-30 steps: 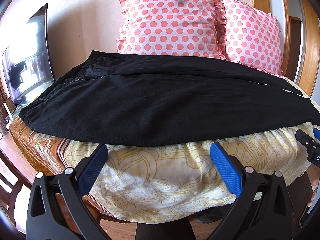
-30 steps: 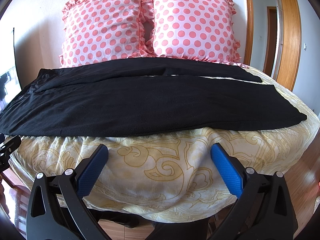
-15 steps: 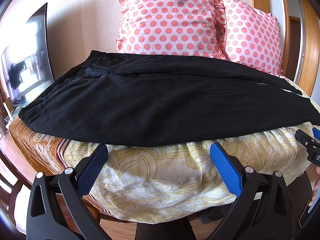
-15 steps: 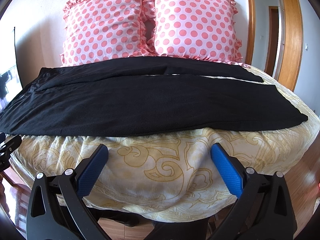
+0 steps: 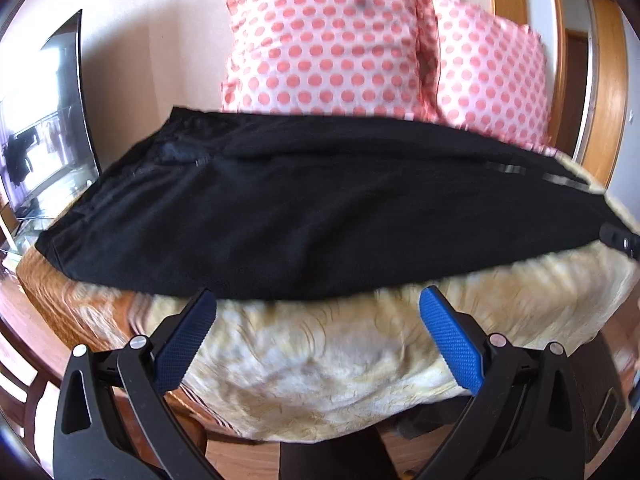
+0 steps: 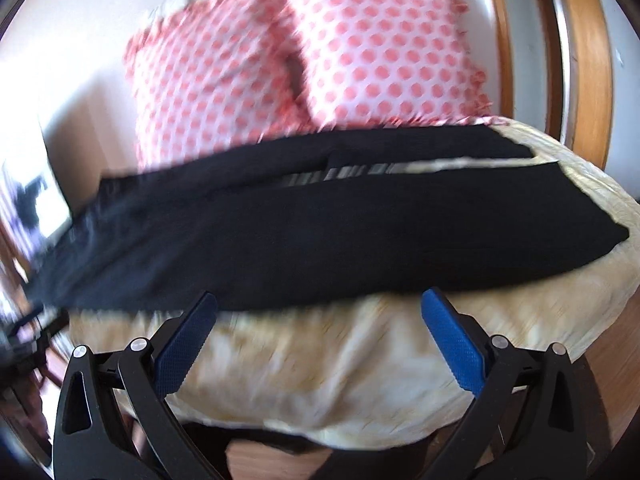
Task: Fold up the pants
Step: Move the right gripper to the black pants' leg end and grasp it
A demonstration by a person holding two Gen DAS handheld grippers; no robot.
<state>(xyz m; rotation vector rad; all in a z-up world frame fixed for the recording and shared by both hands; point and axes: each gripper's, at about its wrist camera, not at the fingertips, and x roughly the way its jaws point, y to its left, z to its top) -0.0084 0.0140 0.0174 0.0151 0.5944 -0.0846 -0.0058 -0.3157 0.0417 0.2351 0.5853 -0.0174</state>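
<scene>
Black pants [image 5: 304, 208] lie spread flat across the bed, waistband to the left and leg ends to the right; they also show in the right wrist view [image 6: 320, 232]. My left gripper [image 5: 318, 300] is open and empty, just short of the pants' near edge. My right gripper [image 6: 320, 300] is open and empty, also at the near edge, closer to the leg ends [image 6: 600, 236]. The right gripper's tip shows at the right edge of the left wrist view [image 5: 622, 240].
The bed has a cream patterned cover [image 5: 320, 368]. Two pink polka-dot pillows [image 5: 328, 40] lean on the wall behind the pants. A dark screen [image 5: 44, 128] stands at the left. A wooden door frame [image 6: 588, 60] is at the right.
Both grippers have moved forward and up toward the pants' near edge. The right wrist view has swung to the right. Both stay open.
</scene>
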